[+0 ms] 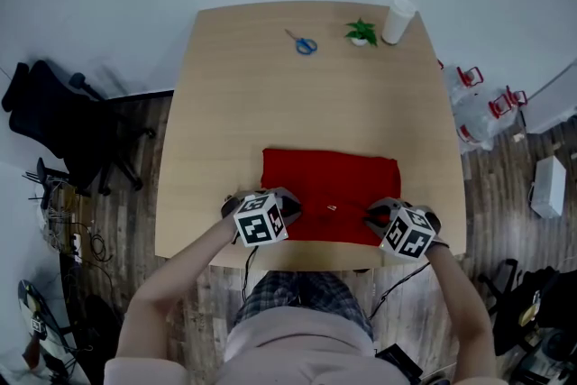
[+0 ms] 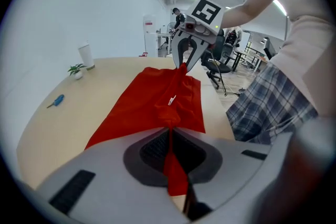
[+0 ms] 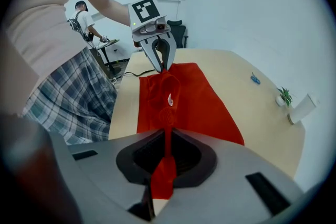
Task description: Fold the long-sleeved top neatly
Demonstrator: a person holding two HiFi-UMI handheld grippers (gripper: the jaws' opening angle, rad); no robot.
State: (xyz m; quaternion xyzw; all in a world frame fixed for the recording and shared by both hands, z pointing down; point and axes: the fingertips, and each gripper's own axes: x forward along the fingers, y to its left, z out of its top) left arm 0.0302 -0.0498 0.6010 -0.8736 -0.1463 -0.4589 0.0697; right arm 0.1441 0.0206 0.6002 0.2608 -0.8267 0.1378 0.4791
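Observation:
The red long-sleeved top [image 1: 334, 190] lies folded into a rectangle near the table's front edge. My left gripper [image 1: 290, 210] is shut on the top's near left edge, and red cloth [image 2: 170, 128] runs between its jaws. At the near right edge, my right gripper [image 1: 373, 215] pinches the cloth [image 3: 167, 123] the same way. Both edges are raised a little off the table. A small white tag [image 1: 331, 208] shows on the cloth between the grippers. In each gripper view the other gripper [image 2: 185, 63] [image 3: 160, 66] appears across the top, holding a peak of cloth.
Blue scissors [image 1: 303, 43], a small green plant [image 1: 361, 32] and a white cup [image 1: 398, 20] stand at the table's far edge. A black office chair [image 1: 63, 126] is on the floor at the left. The wooden table [image 1: 234, 104] ends just in front of the person's body.

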